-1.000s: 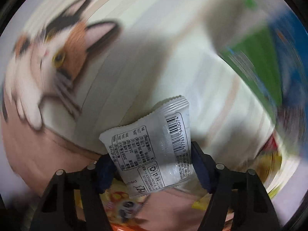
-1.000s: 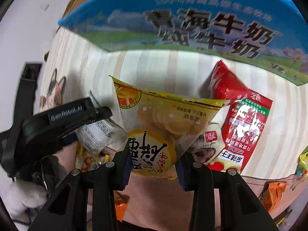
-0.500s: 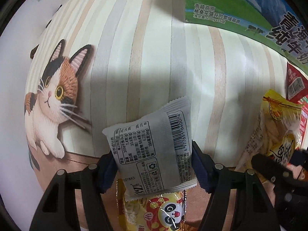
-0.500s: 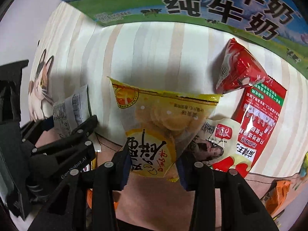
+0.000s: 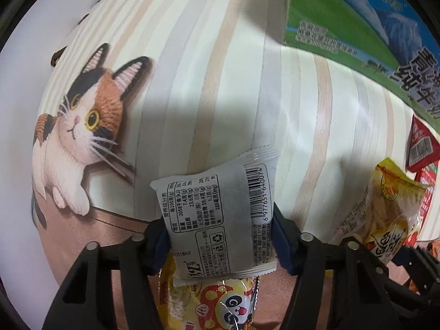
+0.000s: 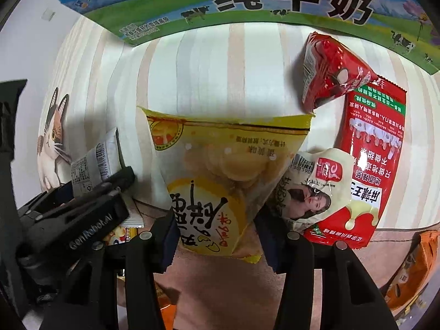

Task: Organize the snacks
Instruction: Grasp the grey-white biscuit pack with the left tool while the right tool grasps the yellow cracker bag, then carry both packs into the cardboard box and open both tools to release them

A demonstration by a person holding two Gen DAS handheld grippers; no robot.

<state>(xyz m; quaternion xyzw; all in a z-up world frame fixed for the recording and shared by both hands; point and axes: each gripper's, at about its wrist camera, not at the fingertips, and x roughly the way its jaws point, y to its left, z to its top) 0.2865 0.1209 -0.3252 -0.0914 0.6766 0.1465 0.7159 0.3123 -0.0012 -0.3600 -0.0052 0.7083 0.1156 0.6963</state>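
Both cameras sit on the grippers and look straight down, close over the striped mat [image 5: 236, 88]. The left view lies nearer the mat's printed cat [image 5: 79, 126]; the right view lies nearer the milk box [image 6: 275, 2], the cat [image 6: 53, 137] at its left edge. Both share mat, cat, box [image 5: 357, 24] and the yellow bag [image 6: 228, 181], seen at right [image 5: 385, 214] in the left view.
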